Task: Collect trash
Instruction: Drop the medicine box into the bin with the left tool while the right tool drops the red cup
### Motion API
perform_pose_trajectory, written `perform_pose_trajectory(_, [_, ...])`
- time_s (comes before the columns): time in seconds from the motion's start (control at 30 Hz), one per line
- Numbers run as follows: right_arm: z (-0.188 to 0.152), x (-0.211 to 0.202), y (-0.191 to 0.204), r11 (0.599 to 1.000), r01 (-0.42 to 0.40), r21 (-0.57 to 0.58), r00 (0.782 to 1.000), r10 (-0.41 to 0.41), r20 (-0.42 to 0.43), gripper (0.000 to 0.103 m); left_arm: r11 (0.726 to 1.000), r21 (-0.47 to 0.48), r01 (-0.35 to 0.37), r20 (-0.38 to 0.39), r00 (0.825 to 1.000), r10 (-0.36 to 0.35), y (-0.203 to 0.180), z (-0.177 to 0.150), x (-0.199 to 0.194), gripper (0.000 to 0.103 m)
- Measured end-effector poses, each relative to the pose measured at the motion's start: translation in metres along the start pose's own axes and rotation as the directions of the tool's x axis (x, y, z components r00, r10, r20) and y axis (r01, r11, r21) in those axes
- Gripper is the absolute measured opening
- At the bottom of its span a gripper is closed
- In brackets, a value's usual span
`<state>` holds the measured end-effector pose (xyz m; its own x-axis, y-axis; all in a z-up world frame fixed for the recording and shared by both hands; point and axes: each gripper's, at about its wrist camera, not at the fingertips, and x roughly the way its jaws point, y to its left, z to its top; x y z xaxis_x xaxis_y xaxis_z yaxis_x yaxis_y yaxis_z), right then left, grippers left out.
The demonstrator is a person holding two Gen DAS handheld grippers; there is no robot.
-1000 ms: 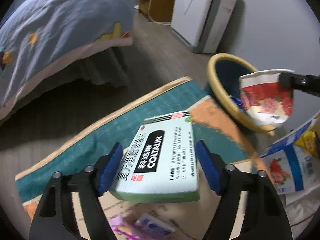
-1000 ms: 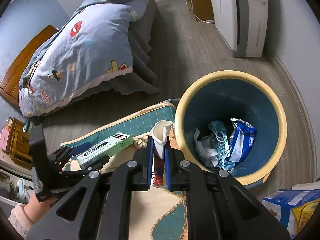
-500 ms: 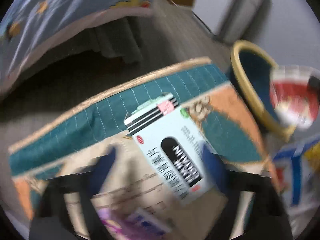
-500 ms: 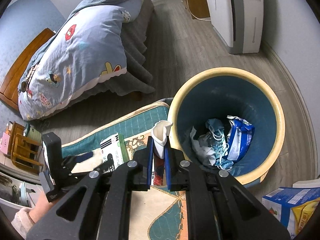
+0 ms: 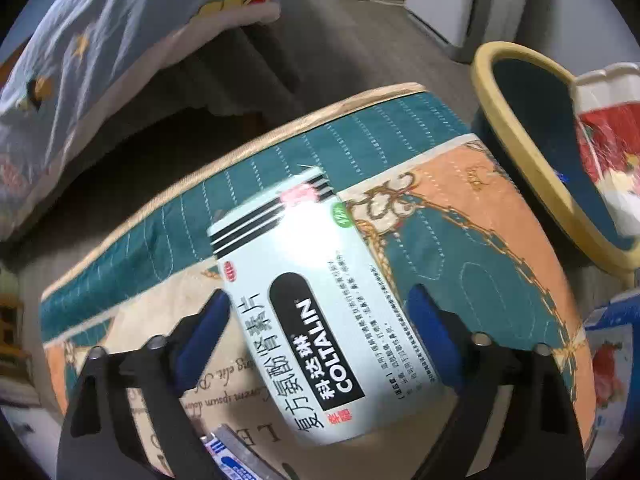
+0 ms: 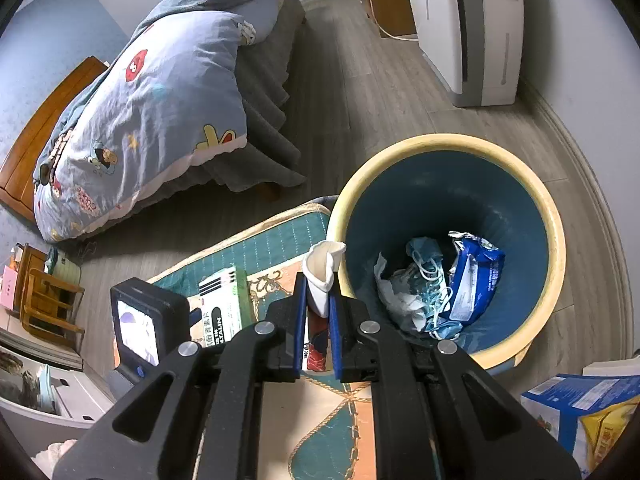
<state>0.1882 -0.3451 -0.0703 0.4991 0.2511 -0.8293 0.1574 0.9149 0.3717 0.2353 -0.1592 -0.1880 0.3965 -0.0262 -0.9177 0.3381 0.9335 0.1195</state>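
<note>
i hold the crushed cup (image 6: 322,276) clamped in the right gripper (image 6: 317,334) beside the bin (image 6: 556,216); left gripper (image 5: 320,328) jaws, just opened wide, straddle the medicine box (image 5: 320,320) on the mat (image 5: 460,240); next: close on it.

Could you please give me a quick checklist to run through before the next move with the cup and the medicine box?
1. right gripper shut on the flattened paper cup: ok.
2. Cup above the bin opening: not ok; it sits at the rim, over the mat.
3. Bin has room: ok; only a few wrappers and a mask lie at the bottom.
4. left gripper open: ok; its jaws have just been opening, now slightly closing.
5. Medicine box gripped: not ok; it lies on the mat between the pads, which do not press it.
6. Box squarely aligned between the pads: not ok; it lies askew between them.
</note>
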Motion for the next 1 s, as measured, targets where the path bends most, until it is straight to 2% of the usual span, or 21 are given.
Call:
perform_pose_trajectory(0.13, [0.002, -0.002, -0.008, 1.000, 0.002, 0.018, 1.000, -0.002, 0.005, 0.010, 0.999, -0.032, 0.033, 0.001, 0.999, -0.033, 0.006, 0.000, -0.003, 0.082])
perform_pose_trajectory(0.43, [0.002, -0.004, -0.008, 1.000, -0.008, 0.012, 1.000, 0.008, 0.011, 0.010, 0.999, -0.022, 0.047, 0.042, 0.998, -0.046, 0.004, -0.003, -0.011, 0.081])
perform_pose_trajectory(0.6, [0.003, -0.007, -0.012, 1.000, -0.005, 0.020, 1.000, 0.005, 0.019, 0.010, 0.998, 0.003, 0.061, 0.112, 0.992, -0.061, 0.000, -0.008, -0.043, 0.081])
perform_pose_trajectory(0.77, [0.008, -0.013, -0.026, 0.999, 0.011, 0.035, 0.999, -0.013, 0.042, 0.010, 0.993, 0.039, 0.111, 0.199, 0.973, -0.116, -0.014, -0.002, -0.077, 0.081])
perform_pose_trajectory(0.83, [0.011, -0.017, -0.035, 0.999, 0.025, 0.044, 0.998, -0.028, 0.055, 0.010, 0.984, 0.068, 0.163, 0.232, 0.957, -0.175, -0.023, 0.000, -0.091, 0.082])
perform_pose_trajectory(1.0, [0.016, -0.023, -0.072, 0.992, 0.064, 0.107, 0.995, -0.072, 0.075, 0.010, 0.961, 0.170, 0.216, 0.249, 0.935, -0.254, -0.055, -0.002, -0.108, 0.082])
